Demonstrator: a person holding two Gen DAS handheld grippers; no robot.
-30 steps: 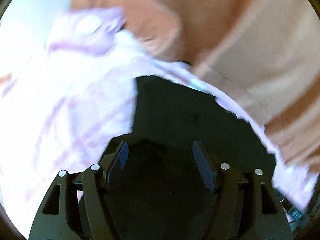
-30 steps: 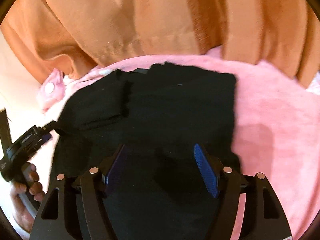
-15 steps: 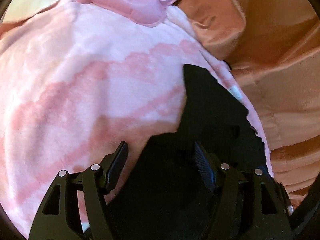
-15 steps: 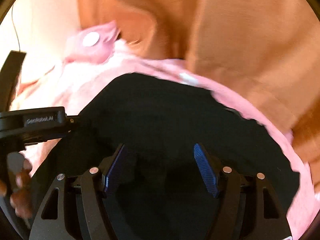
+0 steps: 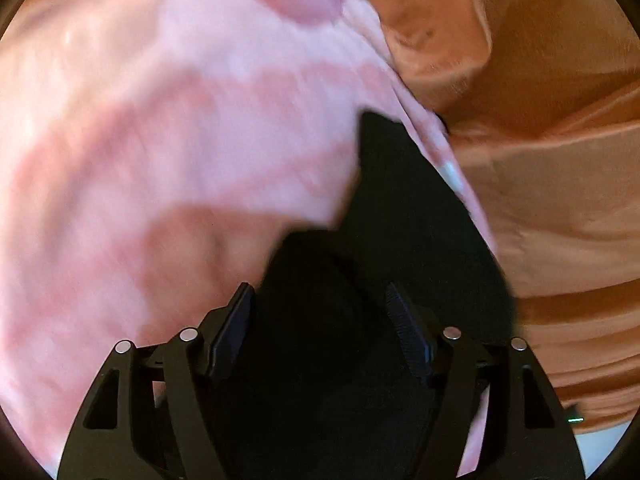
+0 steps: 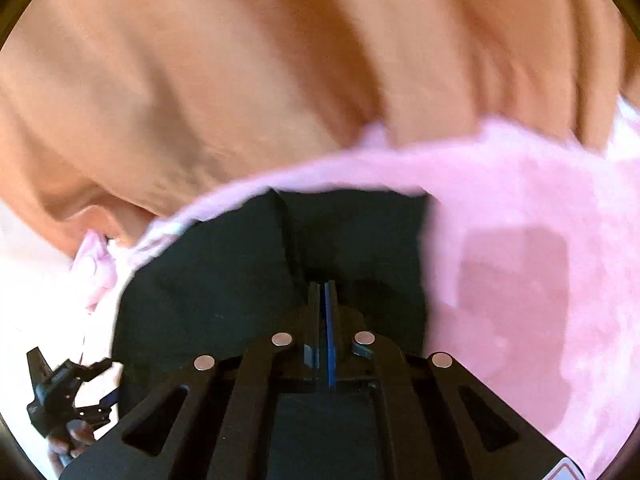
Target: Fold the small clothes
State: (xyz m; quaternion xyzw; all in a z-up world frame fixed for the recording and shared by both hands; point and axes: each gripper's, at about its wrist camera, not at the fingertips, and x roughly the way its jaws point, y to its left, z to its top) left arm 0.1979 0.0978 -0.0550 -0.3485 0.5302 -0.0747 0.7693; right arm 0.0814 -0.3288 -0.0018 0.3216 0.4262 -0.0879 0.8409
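Mid-fold: black garment (image 6: pixel 224 280) at frame centre on pink blanket (image 6: pixel 520 240); right gripper (image 6: pixel 323 292) clenched, seemingly on its fold; left gripper (image 5: pixel 320 312) spread wide above cloth. Next, probably, carrying fold across.

Pink blanket (image 6: pixel 520 208) before what seems an orange curtain (image 6: pixel 240 60).

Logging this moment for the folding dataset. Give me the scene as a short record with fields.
garment: black garment, lying on the blanket, partly folded with a layered edge
surface: pink fleece blanket
backdrop: orange curtain behind the blanket
left gripper: jaws apart, over the black garment, gripping nothing
right gripper: jaws together; whether cloth is pinched cannot be told
image quality: motion blur in both views
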